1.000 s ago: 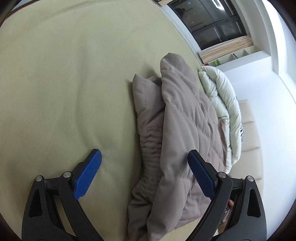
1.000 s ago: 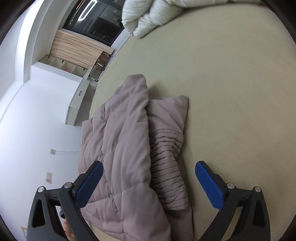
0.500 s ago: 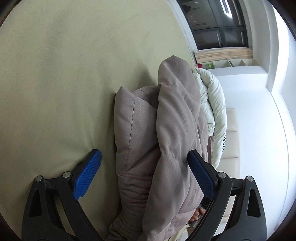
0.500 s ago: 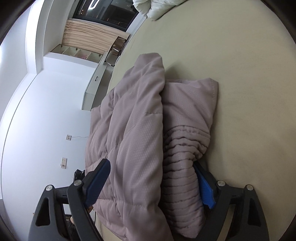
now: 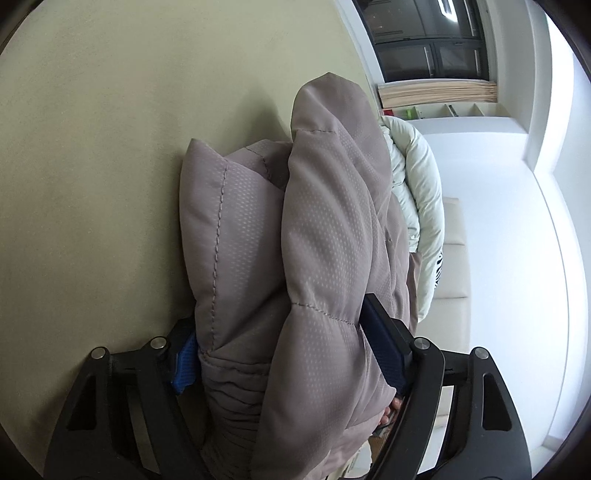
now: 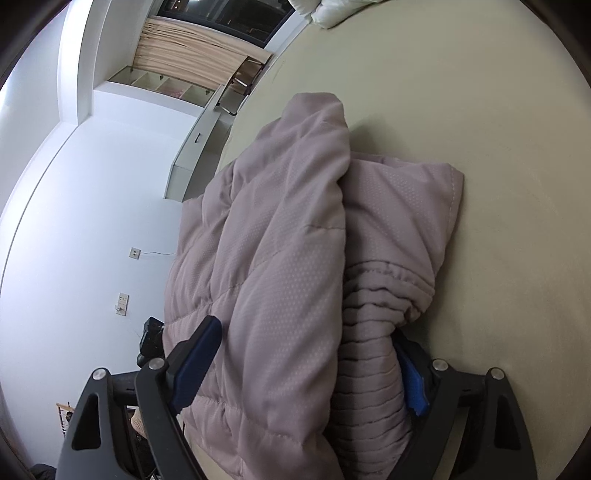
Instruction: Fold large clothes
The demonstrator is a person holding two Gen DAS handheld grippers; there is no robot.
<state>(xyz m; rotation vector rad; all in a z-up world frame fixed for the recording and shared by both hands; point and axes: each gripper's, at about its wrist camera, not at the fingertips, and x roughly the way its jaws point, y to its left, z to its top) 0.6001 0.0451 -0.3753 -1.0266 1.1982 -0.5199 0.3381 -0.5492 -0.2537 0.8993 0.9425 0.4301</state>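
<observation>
Jacket: taupe quilted puffer point(image 5: 325, 258) point(image 6: 280, 266), folded into a thick bundle lying on the bed near its edge.
Fabric: smooth, faintly shiny shell with a fine dotted weave, padded into soft pillowy panels split by stitched seams.
Folds: one rounded layer stands tall and drapes over a flatter, cushion-like layer beside it; both end in blunt rounded corners.
Cuff: ribbed, gathered knit band point(image 6: 369, 354) with close horizontal ridges, at the near end of the bundle.
Left gripper: point(image 5: 291, 354) black plastic arms with blue ridged pads, closed in on the near end of the jacket; one pad presses the lower layer, the other the puffy upper layer, and padding bulges between them.
Right gripper: point(image 6: 306, 362) same build, both pads bearing on the bundle; one pad lies against the quilted panel, the other is half buried beside the ribbed cuff.
Bed: point(image 5: 110, 147) point(image 6: 498, 129) pale olive-beige sheet, matte and smooth, with only faint creases.
Duvet: point(image 5: 421, 184) white, plump and rolled, lying just beyond the jacket in the left wrist view; a puffy white corner point(image 6: 332, 11) shows at the top of the right wrist view.
Curtain: point(image 6: 192, 51) beige, pleated, bunched below a dark window.
</observation>
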